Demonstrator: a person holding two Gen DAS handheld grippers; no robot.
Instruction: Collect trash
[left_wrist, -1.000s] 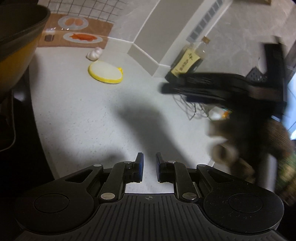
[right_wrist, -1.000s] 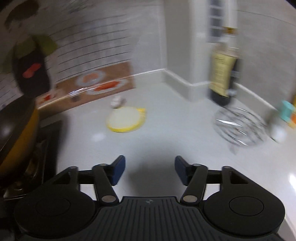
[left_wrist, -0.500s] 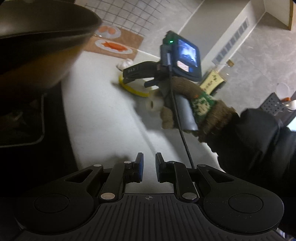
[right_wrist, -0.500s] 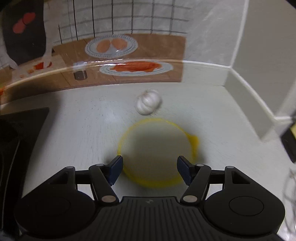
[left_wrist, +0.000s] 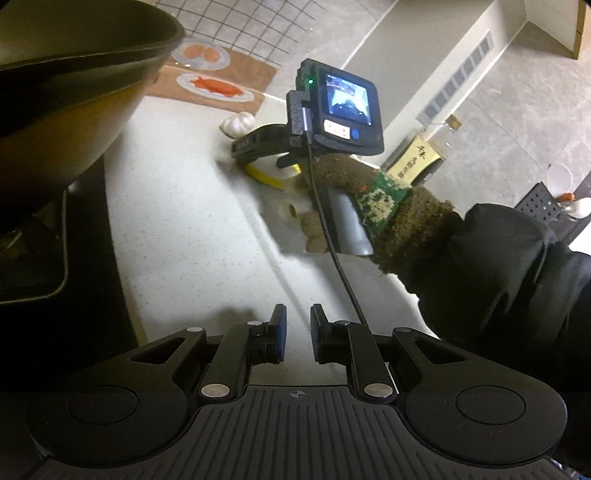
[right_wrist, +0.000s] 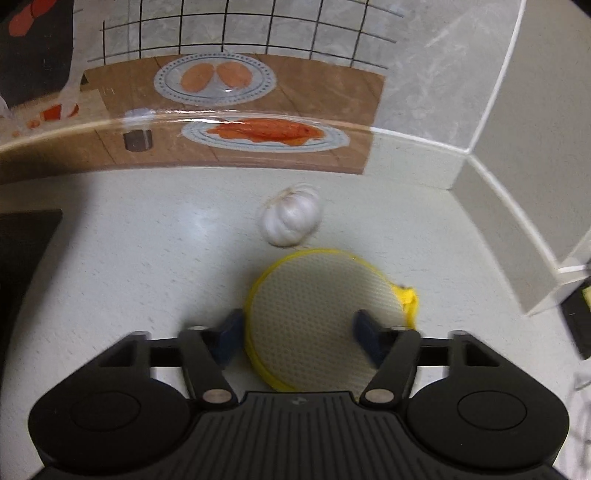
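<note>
Swung in over the pale speckled countertop since a second ago, right gripper now set down around the round yellow-rimmed scrubbing pad with a pale mesh face, where earlier only bare counter lay ahead of the fingers. Jaws closing, blue pads either side of the pad, left one just beside the yellow rim, right one overlapping the mesh face near the pad's right edge; firm contact not clear through the blur. White garlic bulb just beyond the pad on the counter, close to its far rim, in front of the printed backsplash picture of plates of food.

From the left wrist view: right hand in a brown knitted glove with dark sleeve, gripping the handle, small lit screen on top of the device, same yellow pad partly hidden beneath it. Left gripper held above the counter edge, jaws nearly together, narrow gap, nothing between them. Dark wok with yellow underside at upper left; glass bottle with yellow label by the wall.
</note>
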